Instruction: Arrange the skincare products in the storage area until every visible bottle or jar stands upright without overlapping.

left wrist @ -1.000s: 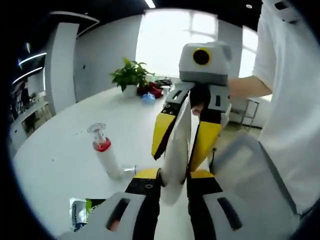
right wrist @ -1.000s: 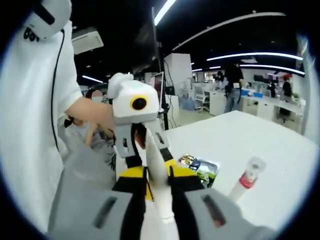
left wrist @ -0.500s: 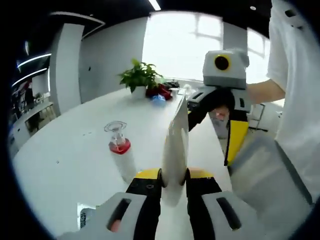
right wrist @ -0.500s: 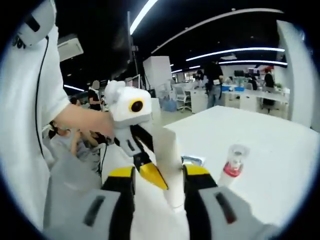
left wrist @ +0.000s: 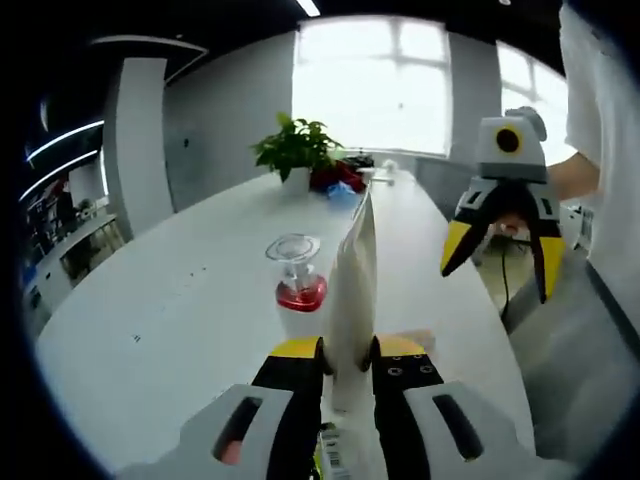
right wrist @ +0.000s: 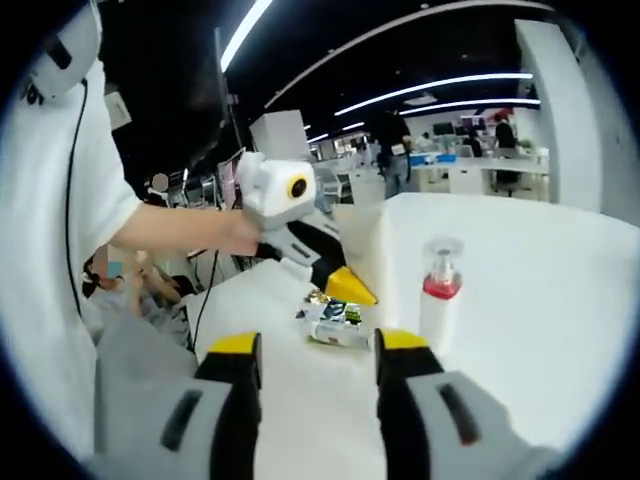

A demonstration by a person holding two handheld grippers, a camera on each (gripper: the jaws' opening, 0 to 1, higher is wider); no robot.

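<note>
The left gripper clamps a white tube upright over the white table (presumably to stand it), just right of the red-collared pump bottle. The right gripper, jaws spread and empty, hangs clear.

At your twelve o'clock a potted plant sits on the white table, red and blue items just at its three o'clock.

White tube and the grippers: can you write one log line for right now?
left gripper: shut on white tube | right gripper: open | pump bottle: upright on table
</note>
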